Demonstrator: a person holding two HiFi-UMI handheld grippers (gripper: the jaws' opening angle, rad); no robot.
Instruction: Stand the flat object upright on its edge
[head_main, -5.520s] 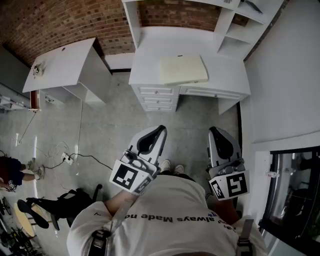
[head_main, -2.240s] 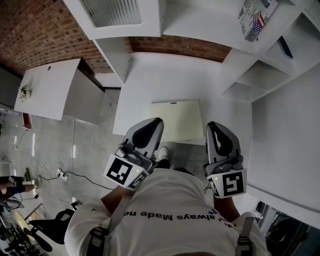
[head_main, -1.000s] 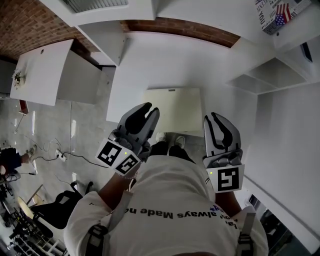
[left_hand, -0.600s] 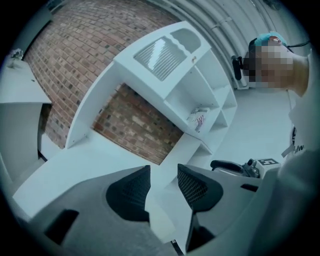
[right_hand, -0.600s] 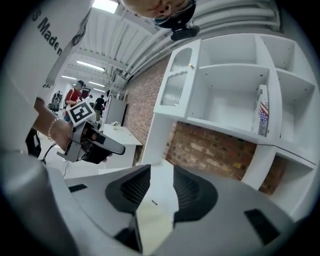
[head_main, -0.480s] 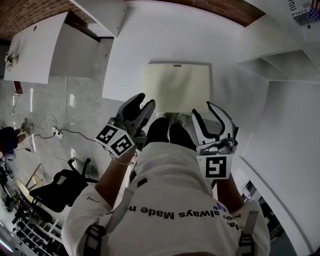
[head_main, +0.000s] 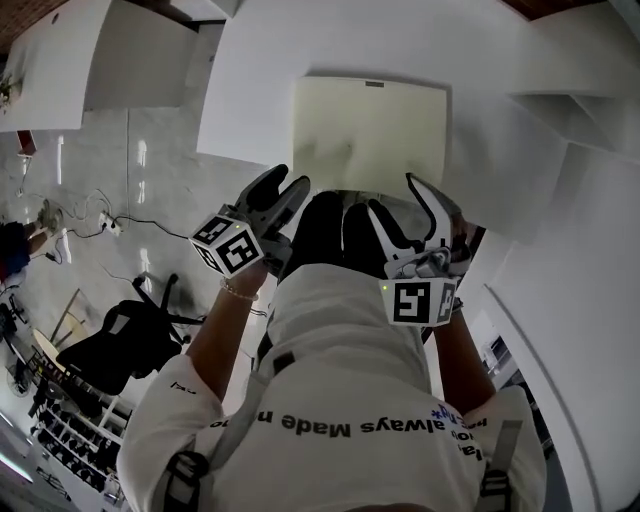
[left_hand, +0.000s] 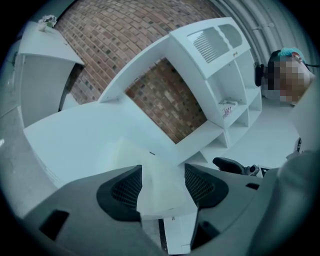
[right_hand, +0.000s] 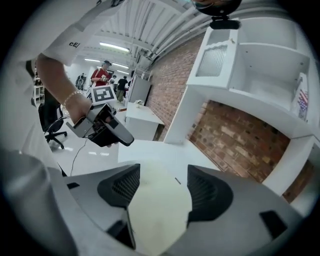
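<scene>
A pale cream flat board (head_main: 370, 135) lies flat on the white desk (head_main: 250, 110). My left gripper (head_main: 290, 178) hovers at the board's near left corner, its jaws opening. The right gripper (head_main: 395, 195) hangs over the board's near edge, a little right of the middle, and its jaws are opening too. In the left gripper view the board (left_hand: 150, 167) shows past the spread pads of my left gripper (left_hand: 161, 187), with no pad on it. In the right gripper view the board (right_hand: 160, 210) fills the gap between the pads of my right gripper (right_hand: 161, 192), untouched by them.
White shelving (head_main: 560, 110) rises at the desk's right and back, against a brick wall (left_hand: 170, 105). A second white table (head_main: 60, 50) stands to the left. On the floor at the lower left are an office chair (head_main: 120, 345) and cables (head_main: 110, 225).
The person has stepped up to the desk. Both grippers have moved forward to the board's near edge, and both sets of jaws have gone from nearly shut to spread apart.
</scene>
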